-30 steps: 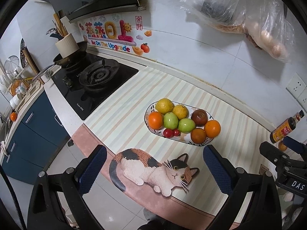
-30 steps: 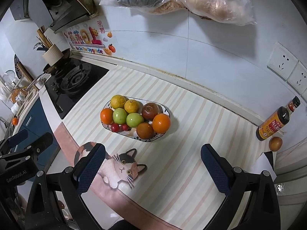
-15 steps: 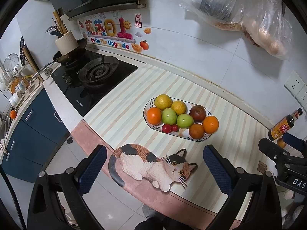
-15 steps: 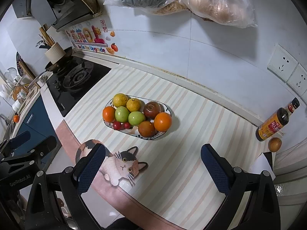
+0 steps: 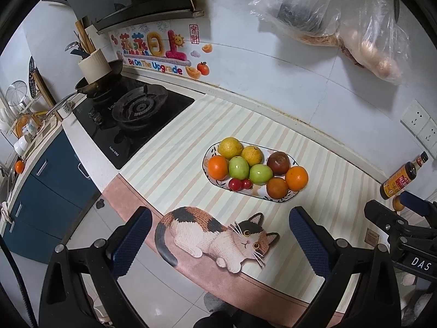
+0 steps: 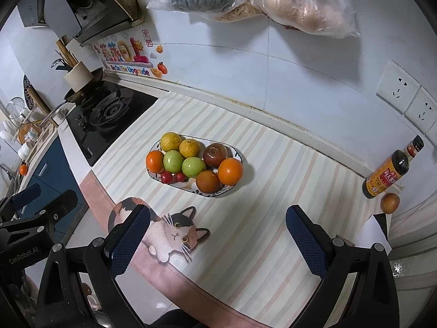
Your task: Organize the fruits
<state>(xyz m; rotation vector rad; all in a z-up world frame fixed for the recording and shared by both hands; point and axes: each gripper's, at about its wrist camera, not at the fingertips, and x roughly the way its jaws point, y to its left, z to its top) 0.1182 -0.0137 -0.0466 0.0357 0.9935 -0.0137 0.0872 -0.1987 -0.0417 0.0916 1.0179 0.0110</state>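
Kitchen counter, striped mat: fruit (image 6: 191, 161) sat heaped on a plate (image 6: 235, 188) mid-mat — one stray orange (image 6: 390, 202) beside the bottle (image 6: 387, 175). Left gripper (image 5: 218, 235) and right gripper (image 6: 215, 235) hovered empty, jaws spread, apparently awaiting a pick.

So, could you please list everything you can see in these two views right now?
plate: 1, white patterned, mid-counter
oranges: 3, on plate
yellow citrus: 2, plate's back
green fruits: 2, plate's middle
dark red fruit: 1, plate's back right
cherry tomatoes: 2, red, plate's front
loose fruit: 1, orange-brown, beside bottle
sauce bottle: 1, dark, yellow label, right
mat: 1, striped, cat picture
stove: 1, black, left
plastic bags: 2, clear, on wall
left gripper: open
right gripper: open
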